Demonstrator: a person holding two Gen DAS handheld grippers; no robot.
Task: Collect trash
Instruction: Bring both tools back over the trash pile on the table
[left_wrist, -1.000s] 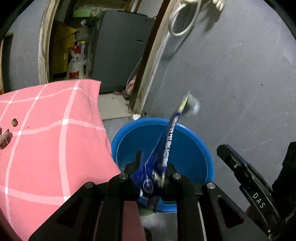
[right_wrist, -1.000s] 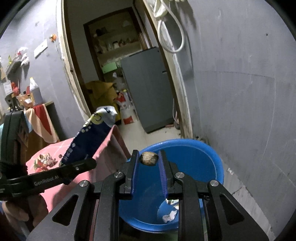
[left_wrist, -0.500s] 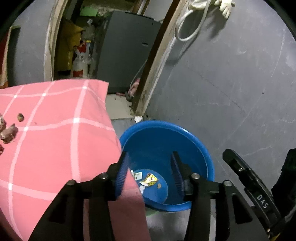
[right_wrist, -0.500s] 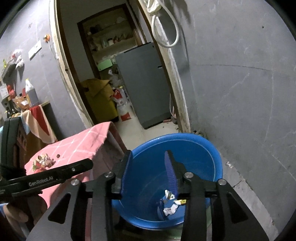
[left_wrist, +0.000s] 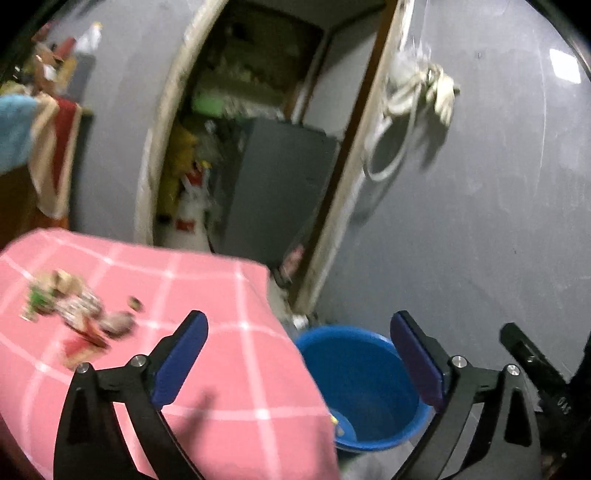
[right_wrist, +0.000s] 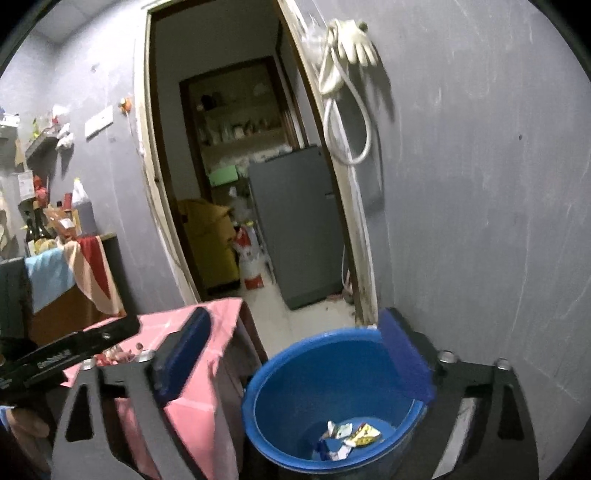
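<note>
Between the blue pads of your right claw (right_wrist: 293, 363) nothing is gripped: its jaws have just been opening and now stand spread wide and released. Just below and ahead of it sits the blue bucket (right_wrist: 291, 373), and at the bottom lie the crumpled wrappers (right_wrist: 349, 435), white, yellow and blue. To the left of that claw, one arm of your left claw reaches in over the pink checked cloth (right_wrist: 199, 417) that covers the bench.

Your left claw (left_wrist: 299, 360) is likewise released, its jaws having just swung apart, with nothing between the pads. Under its left finger spreads the pink checked cloth (left_wrist: 229, 354); beneath its right finger the blue bucket (left_wrist: 354, 369) stands beside the bench, below the cloth's hanging edge, with a scrap of wrapper showing at its bottom. Farther out to the left of that claw, a blurred heap of trash (left_wrist: 74, 310) lies on the cloth, well apart from the pads. Beyond the bucket rises the grey wall (right_wrist: 480, 184), where a white glove and looped cord (right_wrist: 347, 74) hang beside the doorway. Through the doorway stands a grey fridge (right_wrist: 291, 225).
</note>
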